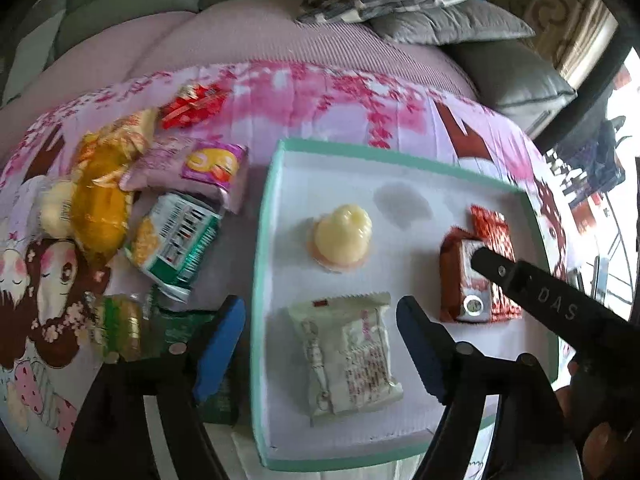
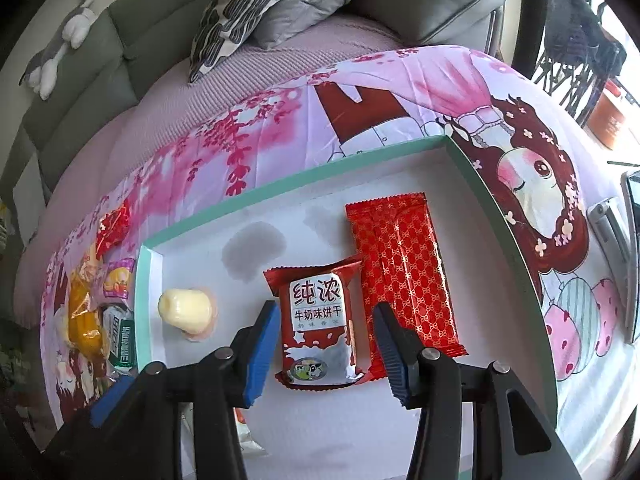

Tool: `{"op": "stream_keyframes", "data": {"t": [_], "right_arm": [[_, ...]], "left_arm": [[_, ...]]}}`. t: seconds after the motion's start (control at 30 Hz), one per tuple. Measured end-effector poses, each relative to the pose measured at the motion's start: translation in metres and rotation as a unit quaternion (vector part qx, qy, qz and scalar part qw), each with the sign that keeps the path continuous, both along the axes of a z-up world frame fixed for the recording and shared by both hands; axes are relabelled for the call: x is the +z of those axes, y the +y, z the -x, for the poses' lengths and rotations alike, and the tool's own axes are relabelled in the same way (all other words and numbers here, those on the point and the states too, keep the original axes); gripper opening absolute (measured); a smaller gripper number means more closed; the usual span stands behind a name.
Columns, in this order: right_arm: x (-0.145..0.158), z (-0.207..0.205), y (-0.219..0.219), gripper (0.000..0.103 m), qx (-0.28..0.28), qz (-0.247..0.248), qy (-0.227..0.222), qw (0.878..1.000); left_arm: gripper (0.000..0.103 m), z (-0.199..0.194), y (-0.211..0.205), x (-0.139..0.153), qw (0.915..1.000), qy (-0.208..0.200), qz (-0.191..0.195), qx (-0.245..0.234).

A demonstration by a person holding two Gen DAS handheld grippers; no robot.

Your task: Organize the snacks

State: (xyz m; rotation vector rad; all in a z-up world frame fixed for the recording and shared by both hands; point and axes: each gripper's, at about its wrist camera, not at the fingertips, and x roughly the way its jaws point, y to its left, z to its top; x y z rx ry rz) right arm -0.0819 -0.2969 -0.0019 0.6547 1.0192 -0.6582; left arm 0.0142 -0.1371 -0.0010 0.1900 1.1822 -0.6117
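Observation:
A white tray with a teal rim (image 1: pixel 264 240) (image 2: pixel 280 188) lies on the pink cartoon cloth. My left gripper (image 1: pixel 320 348) is open, and a white snack packet (image 1: pixel 344 356) lies flat on the tray between its blue pads, which do not press it. My right gripper (image 2: pixel 326 354) is open around a dark red milk-biscuit packet (image 2: pixel 320 320) (image 1: pixel 460 280) that rests on the tray. Beside it lies a red patterned packet (image 2: pixel 400 264) (image 1: pixel 494 232). A pale yellow jelly cup (image 1: pixel 340 240) (image 2: pixel 184 312) stands mid-tray. One black finger of the right gripper (image 1: pixel 500 270) overlaps the red packets.
Left of the tray lies a loose pile: a green cracker packet (image 1: pixel 176 240), a purple packet (image 1: pixel 212 168), yellow packets (image 1: pixel 100 208), a red sweet (image 1: pixel 192 106). Grey cushions (image 1: pixel 452 20) and a sofa stand behind. A flat silver device (image 2: pixel 628 248) lies right of the tray.

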Motion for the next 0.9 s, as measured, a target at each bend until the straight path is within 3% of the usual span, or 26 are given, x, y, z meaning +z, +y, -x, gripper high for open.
{"op": "stream_keyframes", "data": {"t": [0.2,0.5,0.57,0.9], "right_arm": [[0.001,0.000,-0.001,0.052,0.001,-0.001,-0.001,1.000],[0.002,-0.008,0.008,0.054,0.020,0.003,0.003,1.000],[0.002,-0.011,0.010,0.061,0.025,0.004,0.005,1.000],[0.002,-0.018,0.019,0.089,0.042,0.016,0.012,0.999]], "left_arm": [[0.079,-0.020,0.024,0.007,0.9978,-0.017,0.007,0.064],[0.082,-0.050,0.063,0.005,0.9873,-0.022,-0.011,0.157],[0.090,-0.051,0.068,0.003,0.9855,-0.021,-0.014,0.168],[0.096,-0.056,0.074,-0.001,0.9822,-0.025,-0.022,0.185]]}}
